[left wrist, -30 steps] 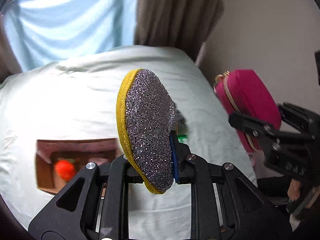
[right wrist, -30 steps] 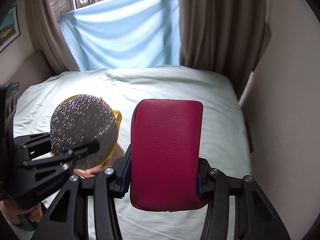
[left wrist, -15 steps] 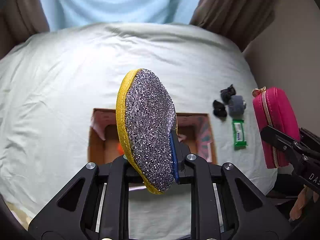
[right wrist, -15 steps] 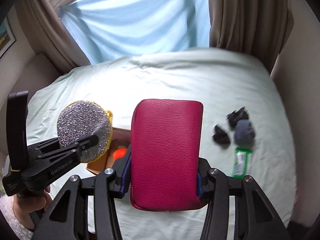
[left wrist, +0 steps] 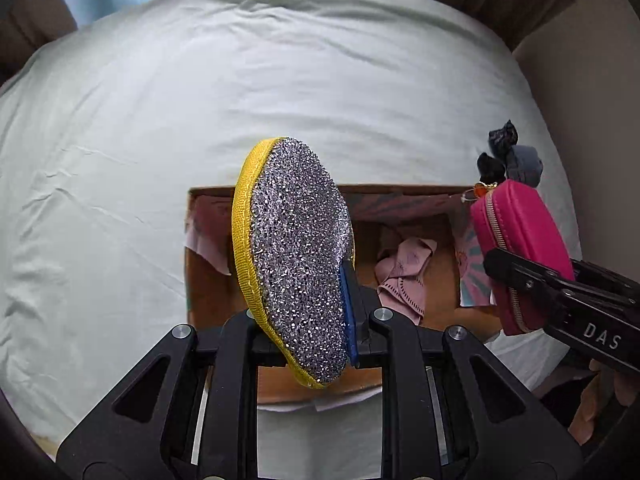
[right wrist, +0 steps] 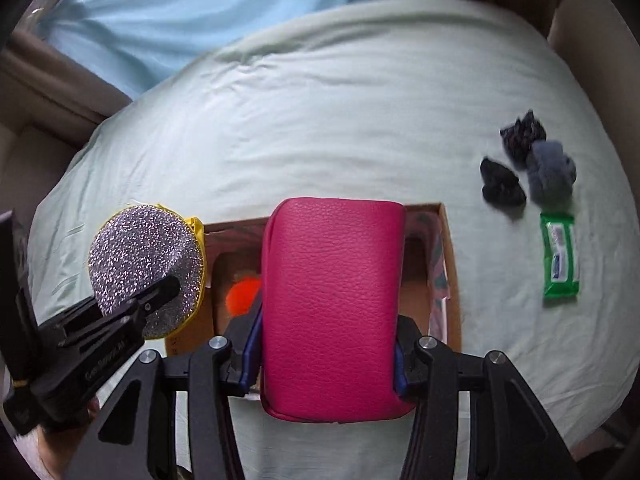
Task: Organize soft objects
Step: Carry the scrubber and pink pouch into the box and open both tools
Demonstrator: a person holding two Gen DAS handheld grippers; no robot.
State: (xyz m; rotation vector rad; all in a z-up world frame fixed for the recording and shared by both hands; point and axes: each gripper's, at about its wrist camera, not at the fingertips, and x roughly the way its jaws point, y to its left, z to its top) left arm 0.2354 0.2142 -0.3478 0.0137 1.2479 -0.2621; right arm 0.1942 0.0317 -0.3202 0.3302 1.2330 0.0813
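Note:
My left gripper (left wrist: 308,320) is shut on a round silver glitter pad with a yellow rim (left wrist: 294,256), held above an open cardboard box (left wrist: 208,264). The pad also shows in the right wrist view (right wrist: 146,268). My right gripper (right wrist: 328,356) is shut on a pink zip pouch (right wrist: 332,300), held over the same box (right wrist: 450,276). The pouch appears at the right of the left wrist view (left wrist: 520,248). Inside the box lie a pink cloth (left wrist: 404,276) and an orange soft thing (right wrist: 242,296).
The box sits on a bed with a pale green sheet (right wrist: 340,120). To its right lie black scrunchies (right wrist: 502,182), a grey soft item (right wrist: 550,172) and a green packet (right wrist: 560,260). Curtains and a wall stand behind the bed.
Both grippers have tilted down and moved over the box, holding their objects. The box now lies directly below them and looks nearer.

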